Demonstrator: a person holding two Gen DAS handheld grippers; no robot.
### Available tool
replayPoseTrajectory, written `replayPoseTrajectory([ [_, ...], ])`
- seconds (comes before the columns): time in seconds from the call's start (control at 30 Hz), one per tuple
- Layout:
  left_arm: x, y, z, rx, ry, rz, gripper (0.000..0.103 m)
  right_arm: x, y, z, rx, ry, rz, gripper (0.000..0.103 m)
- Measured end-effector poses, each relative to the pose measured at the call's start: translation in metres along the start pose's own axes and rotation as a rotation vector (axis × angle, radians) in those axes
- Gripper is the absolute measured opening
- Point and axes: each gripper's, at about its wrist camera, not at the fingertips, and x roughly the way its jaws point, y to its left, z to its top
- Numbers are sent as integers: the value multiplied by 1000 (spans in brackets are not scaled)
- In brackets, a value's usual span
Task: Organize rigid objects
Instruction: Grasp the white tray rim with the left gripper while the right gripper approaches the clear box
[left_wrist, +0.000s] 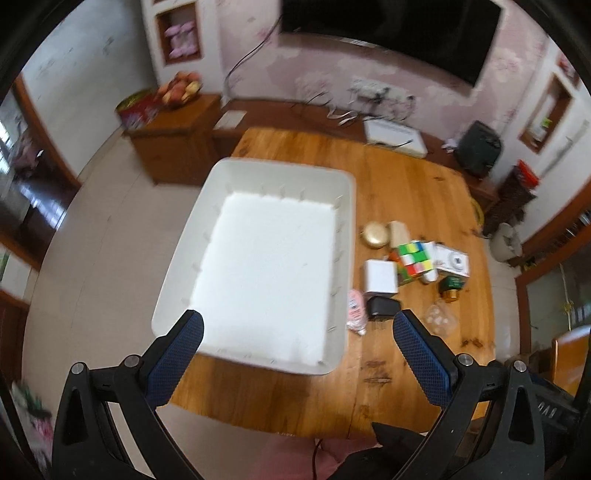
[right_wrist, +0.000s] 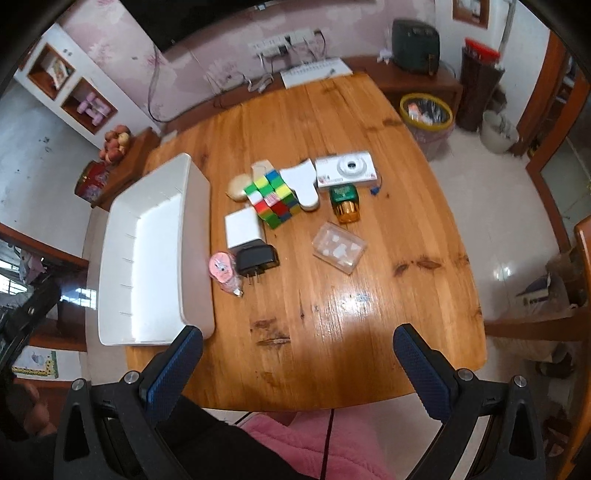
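A: Nearest the lens, left hand-held gripper (left_wrist: 297, 334): two black arms, blue cross-hatched pads, spread wide with nothing between them. It hangs over the near end of the bin.

B: Right hand-held gripper (right_wrist: 297, 347)?

A: Same build, fingers just as far apart, empty, above bare worktop (right_wrist: 369, 314). Worktop is glossy orange-brown planks, knots showing, rounded corners.

B: The bin?

A: One white plastic bin (left_wrist: 343, 206), rectangular, rounded corners, small slots along the inner walls, flat white floor. It sits on the worktop's left side, its left edge past the worktop's rim.

B: Loose items, counted?

A: All just right of the bin, bunched together. One colour cube (right_wrist: 273, 201), square tiles in green, yellow, red, blue. One white box (right_wrist: 243, 230) touching it. One black plug adapter (right_wrist: 256, 258), metal prongs toward the camera. One pink wrapped packet (right_wrist: 223, 271) against the bin's wall. One round pale-gold compact (right_wrist: 237, 188). One white camera (right_wrist: 347, 170), round lens. One green bottle with gold cap (right_wrist: 345, 203), lying down. One clear plastic case (right_wrist: 339, 247), set a little apart. One white curved piece (right_wrist: 304, 184) between cube and camera; can't tell what it is. A pale block behind the cube, mostly hidden
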Motion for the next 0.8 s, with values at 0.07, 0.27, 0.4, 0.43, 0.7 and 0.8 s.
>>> replayPoseTrajectory([
  [0.07,8,6,2,-26,28,37,102,11,-7,9,38,41,23,103],
  [0.27,31,31,5,-140,146,132,102,52,-30,36,176,150,94,103],
  [0.4,45,45,6,-172,194,202,102,76,-45,48,280,206,114,103],
  [0.43,49,49,5,-174,208,223,102,81,-48,50,297,217,121,103],
  [0.7,79,78,1,-185,358,334,102,116,-64,58,387,283,112,103],
  [0.8,84,87,4,-190,366,339,102,123,-69,60,417,289,101,103],
])
